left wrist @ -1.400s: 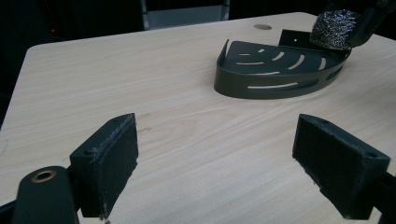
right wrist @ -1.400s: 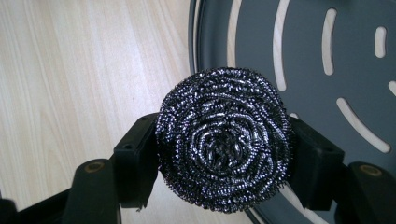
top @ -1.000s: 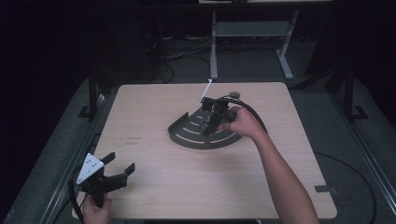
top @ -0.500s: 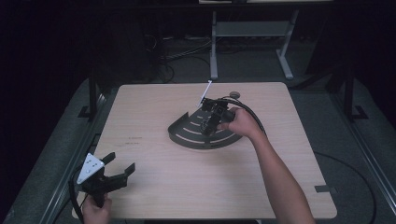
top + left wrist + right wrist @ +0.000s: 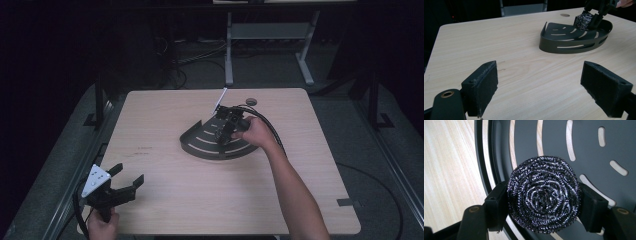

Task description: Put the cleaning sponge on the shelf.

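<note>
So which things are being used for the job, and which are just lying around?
In use:
- scrubber, held in the right gripper
- dark tray, under the scrubber

Lying about:
- white stick behind the tray
- left gripper, jaws open, holding nothing

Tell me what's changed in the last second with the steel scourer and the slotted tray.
The right gripper, shut on the steel wool scourer, has sunk slightly toward the dark slotted corner tray; whether the scourer touches the floor yet cannot be told. Nothing was taken or let go. The tray has stayed put on the wooden table, and the left gripper is still open at the near left corner.
</note>
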`<move>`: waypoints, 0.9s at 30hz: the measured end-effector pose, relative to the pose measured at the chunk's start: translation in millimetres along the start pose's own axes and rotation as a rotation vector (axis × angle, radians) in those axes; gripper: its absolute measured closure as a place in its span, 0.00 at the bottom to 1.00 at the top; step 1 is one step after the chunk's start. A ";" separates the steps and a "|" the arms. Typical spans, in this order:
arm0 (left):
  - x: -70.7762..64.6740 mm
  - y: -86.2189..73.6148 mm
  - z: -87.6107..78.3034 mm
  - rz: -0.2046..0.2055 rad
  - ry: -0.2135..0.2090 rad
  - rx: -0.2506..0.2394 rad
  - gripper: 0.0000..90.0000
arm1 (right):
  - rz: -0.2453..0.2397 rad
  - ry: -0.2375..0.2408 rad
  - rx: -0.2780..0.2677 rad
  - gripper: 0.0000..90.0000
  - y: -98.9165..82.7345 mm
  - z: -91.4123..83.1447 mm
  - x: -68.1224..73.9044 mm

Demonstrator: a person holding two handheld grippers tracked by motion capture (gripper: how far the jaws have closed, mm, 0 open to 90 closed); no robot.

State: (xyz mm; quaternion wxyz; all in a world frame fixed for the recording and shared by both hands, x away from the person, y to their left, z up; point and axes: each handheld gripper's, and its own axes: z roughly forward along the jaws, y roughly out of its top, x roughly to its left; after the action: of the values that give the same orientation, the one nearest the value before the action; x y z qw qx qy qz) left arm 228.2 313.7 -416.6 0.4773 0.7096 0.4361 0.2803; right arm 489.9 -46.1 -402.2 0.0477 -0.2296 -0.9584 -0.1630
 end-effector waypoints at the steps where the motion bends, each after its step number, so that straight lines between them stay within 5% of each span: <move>1: 0.0 0.0 0.0 -0.002 0.001 0.000 0.15 | 0.001 -0.001 0.000 0.37 0.4 0.7 -0.3; 27: 0.0 0.0 -0.4 0.001 0.003 0.001 0.15 | 0.069 -0.017 -0.008 0.36 -3.7 19.3 -11.3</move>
State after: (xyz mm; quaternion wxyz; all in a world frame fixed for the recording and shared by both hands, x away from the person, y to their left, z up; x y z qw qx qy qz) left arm 227.8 313.8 -416.4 0.4760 0.7095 0.4368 0.2814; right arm 498.0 -47.5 -423.3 0.0442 -0.2643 -0.9495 -0.1632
